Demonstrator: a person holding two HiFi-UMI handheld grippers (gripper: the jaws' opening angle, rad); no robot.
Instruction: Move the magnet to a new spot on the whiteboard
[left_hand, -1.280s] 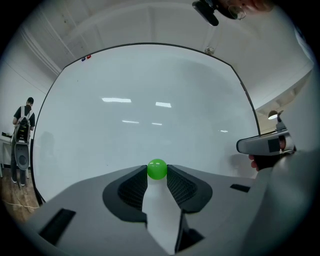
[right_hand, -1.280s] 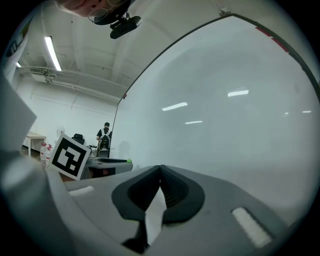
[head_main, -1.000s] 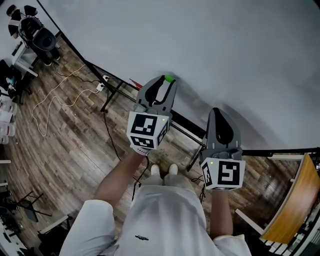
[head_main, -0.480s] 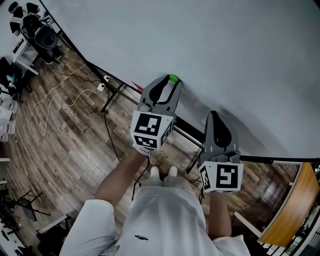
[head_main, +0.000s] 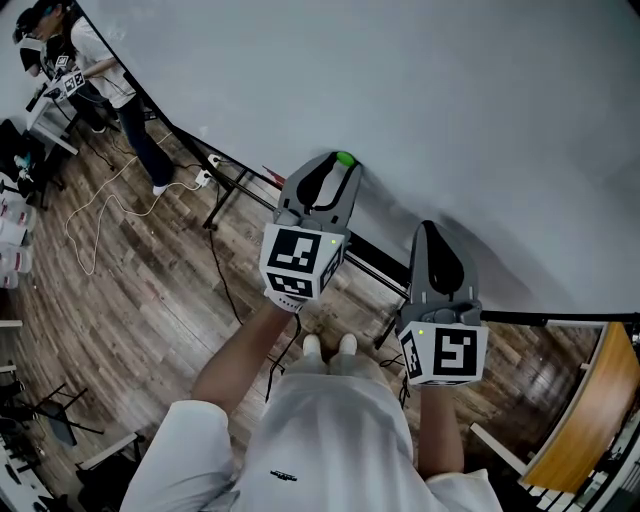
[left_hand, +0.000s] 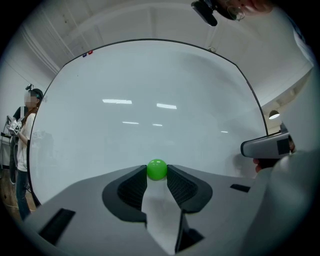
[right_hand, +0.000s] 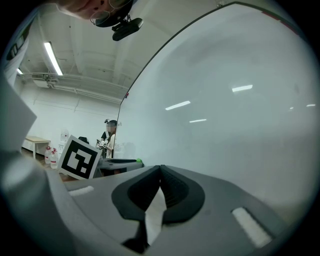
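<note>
A small round green magnet (left_hand: 157, 169) is pinched between the tips of my left gripper (left_hand: 157, 174), right at the surface of the whiteboard (left_hand: 150, 100). From the head view the green magnet (head_main: 345, 158) shows at the tip of the left gripper (head_main: 340, 168), low on the whiteboard (head_main: 420, 90). My right gripper (head_main: 432, 232) is shut with nothing in it, its tip close to the board, right of the left one. In the right gripper view the jaws of the right gripper (right_hand: 160, 170) meet, and the whiteboard (right_hand: 240, 90) fills the right side.
The board's black stand legs (head_main: 225, 185) rest on wooden floor (head_main: 130, 270), where a pale cable (head_main: 100, 200) trails. A person (head_main: 95, 60) stands at the board's far left end. A wooden tabletop (head_main: 590, 400) lies at the lower right.
The left gripper with the magnet has shifted slightly right along the board over the last second. A person has walked into view at the upper left. The right gripper has barely moved.
</note>
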